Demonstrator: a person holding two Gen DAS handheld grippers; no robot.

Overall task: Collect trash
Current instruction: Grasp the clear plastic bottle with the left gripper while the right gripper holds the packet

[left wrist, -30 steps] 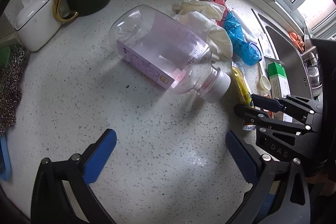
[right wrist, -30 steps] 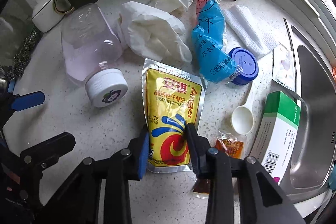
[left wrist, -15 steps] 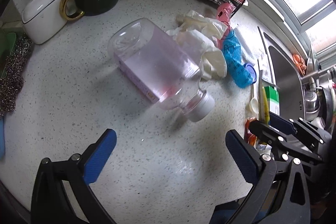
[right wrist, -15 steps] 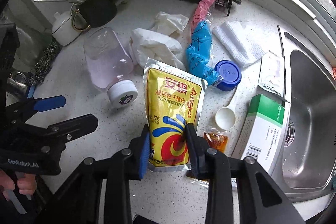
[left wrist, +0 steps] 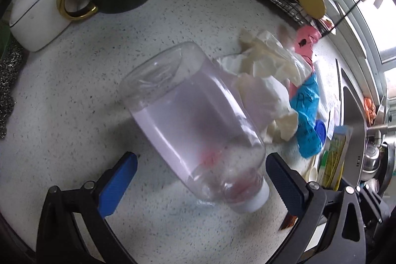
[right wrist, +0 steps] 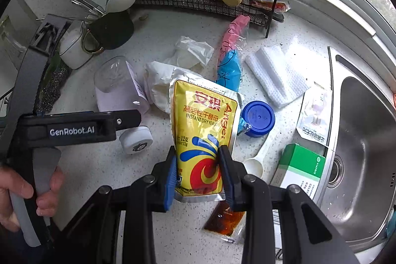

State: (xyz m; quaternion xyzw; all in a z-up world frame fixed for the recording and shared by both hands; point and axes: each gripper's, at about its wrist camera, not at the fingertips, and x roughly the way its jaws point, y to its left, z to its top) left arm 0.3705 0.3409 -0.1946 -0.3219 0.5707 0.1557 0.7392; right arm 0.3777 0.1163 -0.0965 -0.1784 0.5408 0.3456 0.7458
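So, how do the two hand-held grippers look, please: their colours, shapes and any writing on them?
Both are black frames with bolted, angular arms. The right gripper has blue pads inside its two fingers. The left gripper has one blue finger and one ribbed black one; from the side, its body reads "GenRobot.AI" in white above a grey handle.

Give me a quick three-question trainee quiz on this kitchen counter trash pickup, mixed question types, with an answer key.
1. True or false: the right gripper is shut on the yellow yeast packet.
2. The clear plastic bottle is: A) upright, B) lying on its side, C) in the sink.
3. Fill in: the left gripper is ____, its fingers either side of the bottle.

Key: 1 true; 2 B; 3 open.
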